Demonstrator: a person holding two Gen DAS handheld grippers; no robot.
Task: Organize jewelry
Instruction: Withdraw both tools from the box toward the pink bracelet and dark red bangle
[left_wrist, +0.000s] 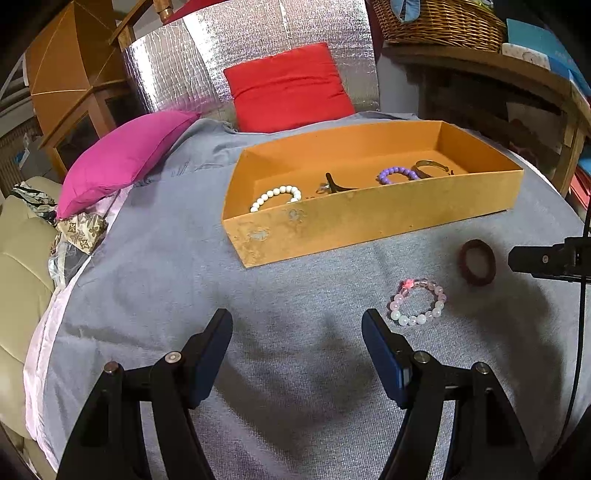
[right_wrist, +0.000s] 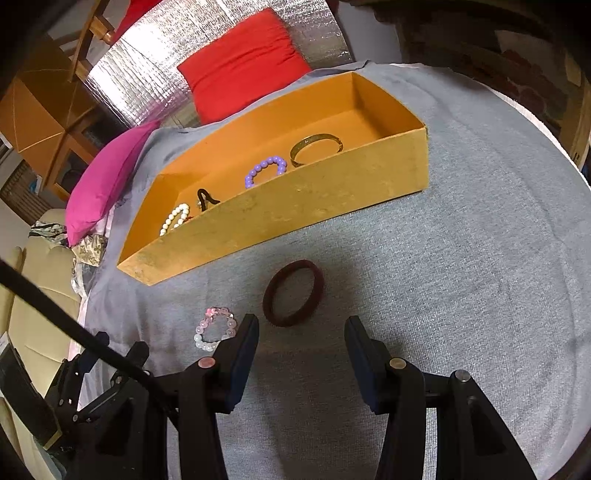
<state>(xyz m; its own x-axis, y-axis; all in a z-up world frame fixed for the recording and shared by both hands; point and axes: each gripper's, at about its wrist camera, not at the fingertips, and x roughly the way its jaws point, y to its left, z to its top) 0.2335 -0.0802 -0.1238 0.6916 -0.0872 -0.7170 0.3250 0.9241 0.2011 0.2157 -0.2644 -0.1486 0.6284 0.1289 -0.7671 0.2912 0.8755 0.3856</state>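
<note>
An orange tray (left_wrist: 332, 229) (right_wrist: 295, 206) on the grey cloth holds a white bead bracelet (left_wrist: 275, 197) (right_wrist: 173, 219), a black clip (left_wrist: 334, 184) (right_wrist: 207, 197), a purple bead bracelet (left_wrist: 397, 173) (right_wrist: 266, 170) and a gold bangle (left_wrist: 428, 168) (right_wrist: 316, 147). A pink-white bead bracelet (left_wrist: 419, 302) (right_wrist: 216, 328) and a dark red hair band (left_wrist: 478, 262) (right_wrist: 293, 293) lie on the cloth in front of the tray. My left gripper (left_wrist: 297, 332) is open and empty, left of the pink bracelet. My right gripper (right_wrist: 301, 332) is open and empty, just behind the hair band.
A magenta pillow (left_wrist: 122, 158) (right_wrist: 107, 181) and a red pillow (left_wrist: 288, 88) (right_wrist: 240, 62) lie behind the tray. A beige sofa (left_wrist: 22, 266) is at the left. A wicker basket (left_wrist: 439, 22) sits on a shelf at the right.
</note>
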